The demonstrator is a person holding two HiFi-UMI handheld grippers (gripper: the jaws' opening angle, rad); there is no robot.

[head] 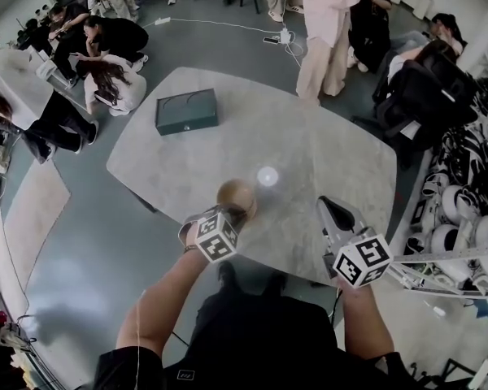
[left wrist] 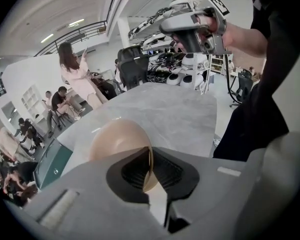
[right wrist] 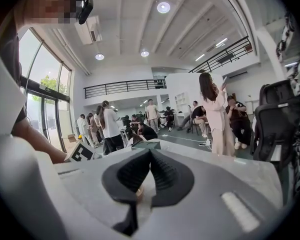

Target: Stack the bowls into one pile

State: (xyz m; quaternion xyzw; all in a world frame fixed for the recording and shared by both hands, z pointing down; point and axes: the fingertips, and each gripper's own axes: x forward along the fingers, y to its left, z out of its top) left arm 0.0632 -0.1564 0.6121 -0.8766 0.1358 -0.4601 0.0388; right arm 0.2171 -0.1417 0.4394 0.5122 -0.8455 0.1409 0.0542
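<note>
The tan bowl (head: 236, 195) sits at the near edge of the counter (head: 325, 136). Its rim is pinched in the jaws of the left gripper (head: 234, 214), and its body lies ahead of them. Just beyond it is a pale round spot (head: 267, 175); we cannot tell whether it is a bowl or glare. The right gripper (head: 328, 208) is well apart to the right, jaws together on nothing.

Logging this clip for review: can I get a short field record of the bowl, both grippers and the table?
bowl: one tan bowl, tilted, over the table's near edge
left gripper: shut on the bowl's rim
right gripper: jaws together, nothing held, off to the right of the bowl
table: pale marbled top
other items: green box at the far left of the table
second bowl: none visible
</note>
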